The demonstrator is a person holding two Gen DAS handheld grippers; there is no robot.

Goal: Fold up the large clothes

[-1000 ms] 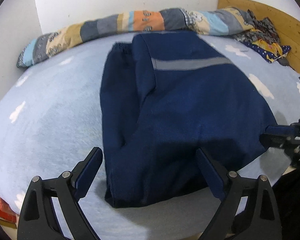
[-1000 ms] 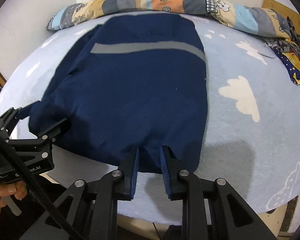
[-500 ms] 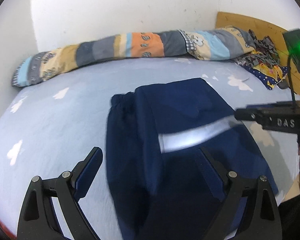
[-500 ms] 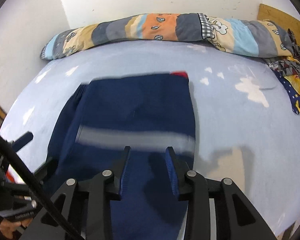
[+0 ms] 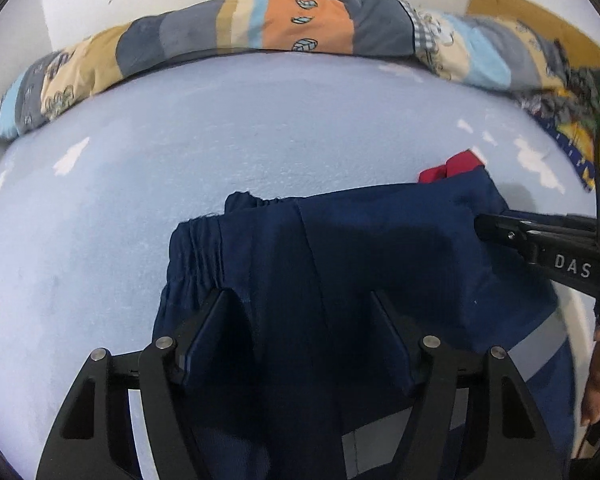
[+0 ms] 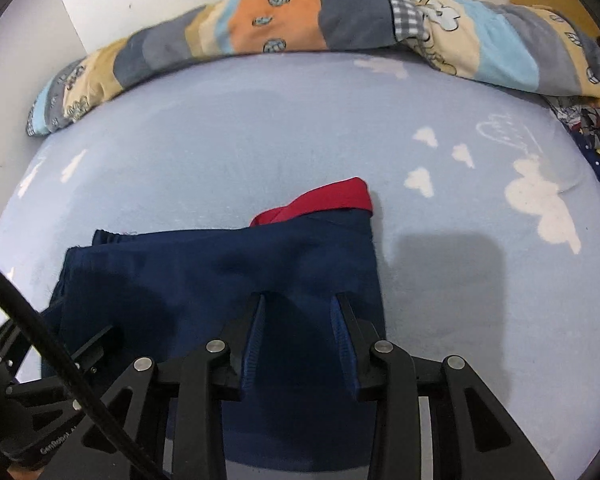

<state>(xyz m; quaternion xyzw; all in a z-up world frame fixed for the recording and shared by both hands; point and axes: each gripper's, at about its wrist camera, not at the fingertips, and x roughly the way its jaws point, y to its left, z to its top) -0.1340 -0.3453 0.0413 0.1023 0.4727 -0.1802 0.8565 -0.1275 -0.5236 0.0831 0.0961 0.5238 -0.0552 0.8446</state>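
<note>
A navy garment (image 5: 340, 280) with a grey reflective stripe (image 5: 540, 344) and a red collar (image 5: 452, 168) lies on the light blue bed sheet (image 5: 180, 168), its near part folded over toward the far end. My left gripper (image 5: 300, 300) is open, its fingers spread over the folded cloth near the gathered cuff (image 5: 196, 248). My right gripper (image 6: 298, 300) hovers over the right part of the garment (image 6: 220, 272), jaws apart with navy cloth showing between them; it also shows in the left wrist view (image 5: 540, 240). The red collar (image 6: 324, 202) peeks out beyond the fold.
A rolled patchwork quilt (image 5: 260, 32) lies along the far wall. A pile of patterned clothes (image 5: 572, 120) sits at the far right by a wooden headboard (image 5: 540, 20). The sheet (image 6: 480, 280) has white cloud prints.
Both grippers moved from the near hem forward over the garment. The near half has been carried over toward the collar, so the garment is now shorter. The right gripper's jaws have opened wider.
</note>
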